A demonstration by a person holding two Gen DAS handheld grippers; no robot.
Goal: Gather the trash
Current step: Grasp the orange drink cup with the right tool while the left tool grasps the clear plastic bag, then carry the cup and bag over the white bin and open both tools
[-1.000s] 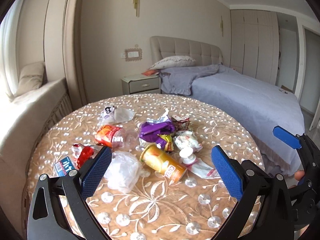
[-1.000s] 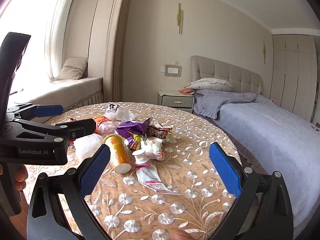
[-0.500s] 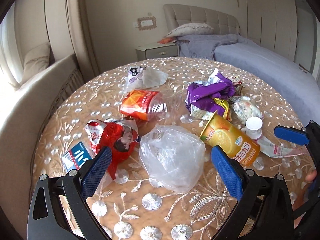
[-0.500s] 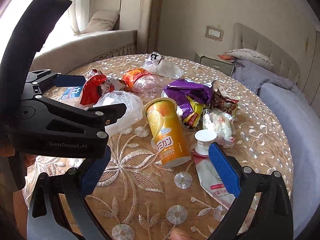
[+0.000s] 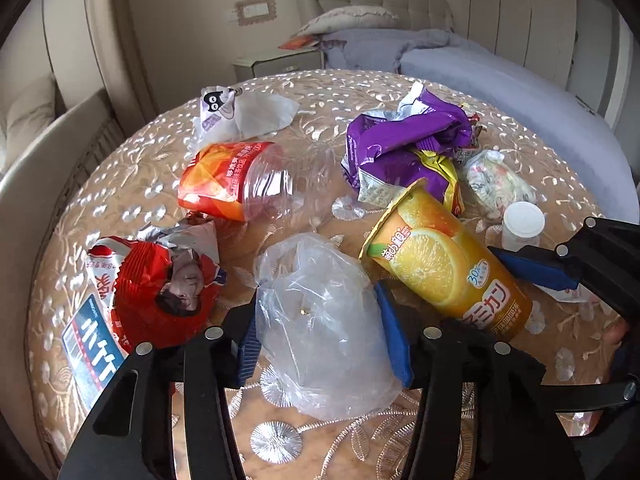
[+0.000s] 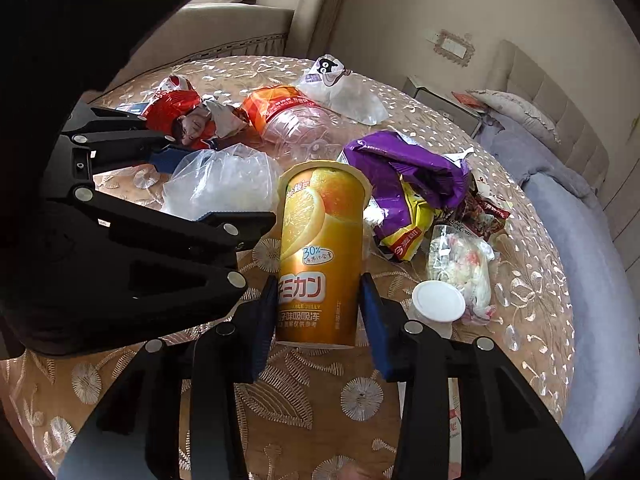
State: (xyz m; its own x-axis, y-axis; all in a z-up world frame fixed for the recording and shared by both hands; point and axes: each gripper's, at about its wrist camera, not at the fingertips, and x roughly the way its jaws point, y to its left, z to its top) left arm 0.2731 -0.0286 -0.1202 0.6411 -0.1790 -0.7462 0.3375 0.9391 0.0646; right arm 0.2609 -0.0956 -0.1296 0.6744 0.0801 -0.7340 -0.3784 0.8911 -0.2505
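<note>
Trash lies on a round table with a gold embroidered cloth (image 5: 132, 184). My left gripper (image 5: 322, 336) is shut on a crumpled clear plastic bag (image 5: 320, 320), which also shows in the right wrist view (image 6: 220, 184). My right gripper (image 6: 320, 320) is shut on a lying orange jelly cup (image 6: 320, 256), seen also in the left wrist view (image 5: 444, 264). Around them lie a red wrapper (image 5: 160, 280), a clear bottle with an orange label (image 5: 240, 184), a purple wrapper (image 5: 400, 148), a white cat-print bag (image 5: 240, 112) and a small white cup (image 5: 520, 224).
A clear packet with white contents (image 6: 460, 268) lies beside the small white cup (image 6: 438, 302). A blue and white packet (image 5: 92, 360) sits at the table's left edge. A bed (image 5: 520, 92), a nightstand (image 5: 276, 62) and a window seat (image 5: 36, 160) surround the table.
Both grippers moved forward and down to the table and closed: the left onto the clear plastic bag, the right onto the orange jelly cup.
</note>
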